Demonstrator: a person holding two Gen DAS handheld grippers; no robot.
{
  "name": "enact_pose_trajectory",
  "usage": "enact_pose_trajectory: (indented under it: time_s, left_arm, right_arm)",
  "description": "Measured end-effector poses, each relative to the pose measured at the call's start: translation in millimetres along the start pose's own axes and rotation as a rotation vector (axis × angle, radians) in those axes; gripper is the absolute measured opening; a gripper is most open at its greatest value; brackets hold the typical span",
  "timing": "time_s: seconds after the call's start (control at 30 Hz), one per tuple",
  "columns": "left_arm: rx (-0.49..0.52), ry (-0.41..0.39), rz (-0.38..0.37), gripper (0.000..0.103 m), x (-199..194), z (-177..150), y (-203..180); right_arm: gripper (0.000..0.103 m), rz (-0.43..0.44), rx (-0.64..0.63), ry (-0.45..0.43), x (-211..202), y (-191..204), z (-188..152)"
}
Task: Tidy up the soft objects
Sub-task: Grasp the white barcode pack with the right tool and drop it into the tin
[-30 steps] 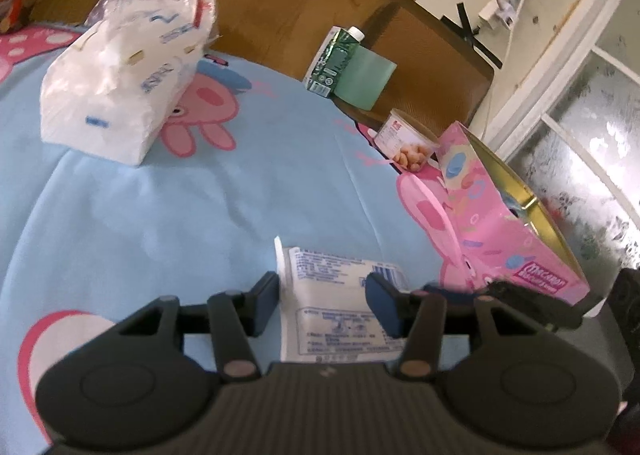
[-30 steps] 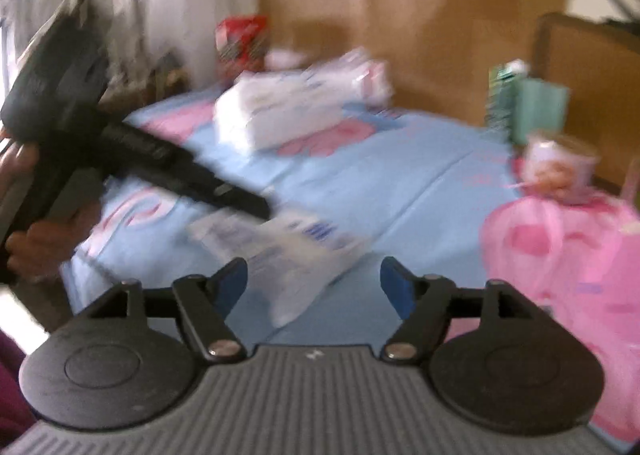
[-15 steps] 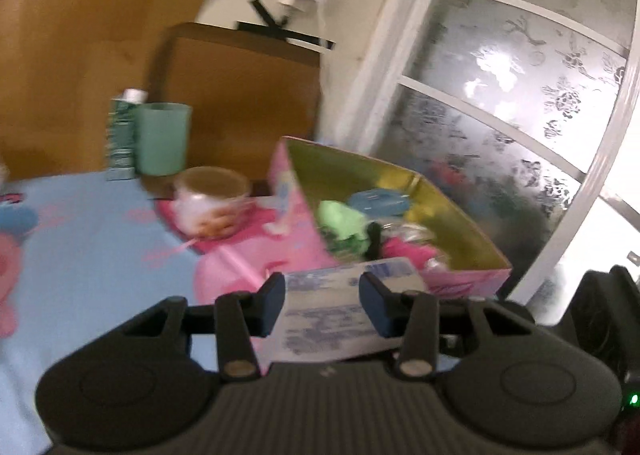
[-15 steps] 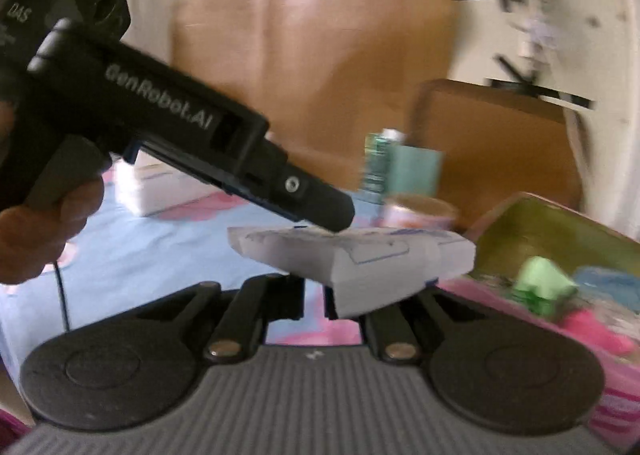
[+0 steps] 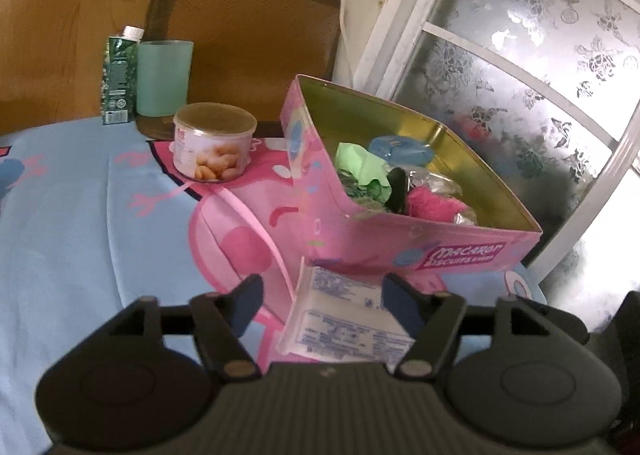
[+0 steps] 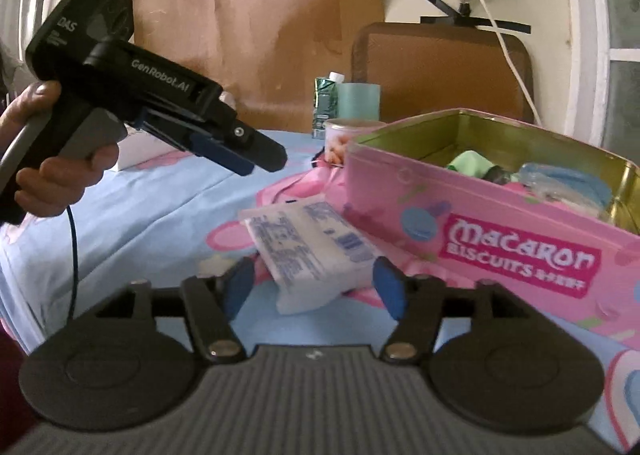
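Note:
A small white tissue packet (image 6: pixel 308 243) with blue print lies tilted on the blue cartoon tablecloth (image 6: pixel 160 215), just in front of the pink macaron tin (image 6: pixel 480 215). My right gripper (image 6: pixel 314 287) straddles the packet's near end; its jaws are opening and the pads stand clear of it. In the right wrist view my left gripper (image 6: pixel 256 159) hangs above and left of the packet, held by a person's hand (image 6: pixel 52 175). In its own view the left gripper (image 5: pixel 324 303) is opening too, the packet (image 5: pixel 340 319) below the gap. The tin (image 5: pixel 440 231) holds green (image 5: pixel 356 159), blue and pink soft things.
A peanut can (image 5: pixel 214 147), a teal cup (image 5: pixel 164 75) and a green carton (image 5: pixel 118 83) stand behind the tin, in front of a brown chair back (image 5: pixel 248 35). A big white tissue pack (image 6: pixel 140 147) lies far left. Frosted window panes close the right side.
Half a second ago both grippers pinched the packet in the air beside the tin. Both have since opened, and the packet now rests on the cloth against the tin's front.

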State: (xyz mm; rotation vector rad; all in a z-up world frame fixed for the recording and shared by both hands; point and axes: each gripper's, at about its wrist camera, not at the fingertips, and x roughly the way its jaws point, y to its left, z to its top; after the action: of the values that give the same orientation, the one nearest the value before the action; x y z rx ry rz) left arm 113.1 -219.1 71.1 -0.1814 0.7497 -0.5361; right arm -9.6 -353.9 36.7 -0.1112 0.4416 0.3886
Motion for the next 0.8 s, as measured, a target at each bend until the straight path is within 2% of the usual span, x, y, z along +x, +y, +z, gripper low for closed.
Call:
enact_pose_trajectory:
  time_s: [0.07, 0.1, 0.13, 0.17, 0.2, 0.23, 0.27, 0.3, 0.33, 0.37, 0.5, 0.57, 0.67, 0.8]
  left_arm:
    - [0.021, 0.014, -0.008, 0.075, 9.9, -0.8, -0.3]
    - [0.03, 0.03, -0.009, 0.072, 18.4, -2.1, -0.6]
    - [0.032, 0.053, -0.023, 0.067, 27.5, -4.6, 0.4]
    - [0.016, 0.095, -0.058, 0.051, 38.6, -8.1, 3.1]
    - [0.01, 0.067, -0.068, 0.05, 39.3, -13.2, 3.0]
    - [-0.005, 0.085, -0.1, 0.049, 39.4, -13.9, 2.5]
    - [-0.032, 0.069, -0.114, 0.049, 32.8, -13.4, 2.3]
    - [-0.048, 0.054, -0.148, 0.043, 24.6, -11.7, 2.5]
    - [-0.061, 0.042, -0.204, 0.036, 14.7, -8.5, 1.4]
    - [-0.059, 0.029, -0.248, 0.03, 4.3, -4.3, -2.7]
    - [0.126, -0.076, -0.162, 0.03, -22.7, 14.3, -40.2]
    - [0.151, -0.085, -0.169, 0.03, -20.8, 23.8, -48.7]
    - [0.159, -0.075, -0.157, 0.03, -7.7, 32.7, -56.0]
    - [0.166, -0.082, -0.158, 0.03, 4.9, 46.5, -65.5]
  right_arm:
    - [0.07, -0.001, 0.021, 0.021, 6.9, -4.3, -1.3]
    - [0.07, 0.003, 0.032, 0.039, 13.7, -4.9, -1.6]
    - [0.07, 0.012, 0.031, 0.055, 21.8, -10.2, -1.5]
    - [0.066, 0.004, 0.012, 0.052, 26.5, -7.2, -4.1]
    - [0.06, -0.02, -0.016, 0.034, 30.1, -1.3, -5.2]
    - [0.044, -0.023, -0.004, 0.026, 32.2, 0.6, -3.7]
    - [0.039, -0.014, 0.025, 0.025, 33.9, 1.0, -0.2]
    - [0.034, 0.013, 0.049, 0.015, 32.9, 1.5, 2.7]
    - [0.014, 0.038, 0.048, -0.007, 29.1, 2.9, 4.4]
    - [0.011, 0.049, 0.022, -0.029, 24.5, 7.5, 7.0]
    - [0.012, 0.002, -0.121, -0.158, 1.8, 23.4, 24.4]
    - [0.012, -0.019, -0.144, -0.179, -0.7, 17.3, 31.7]
    - [0.012, -0.068, -0.155, -0.164, 0.9, -1.4, 38.6]
    - [0.012, -0.066, -0.154, -0.144, -2.4, -23.5, 48.0]
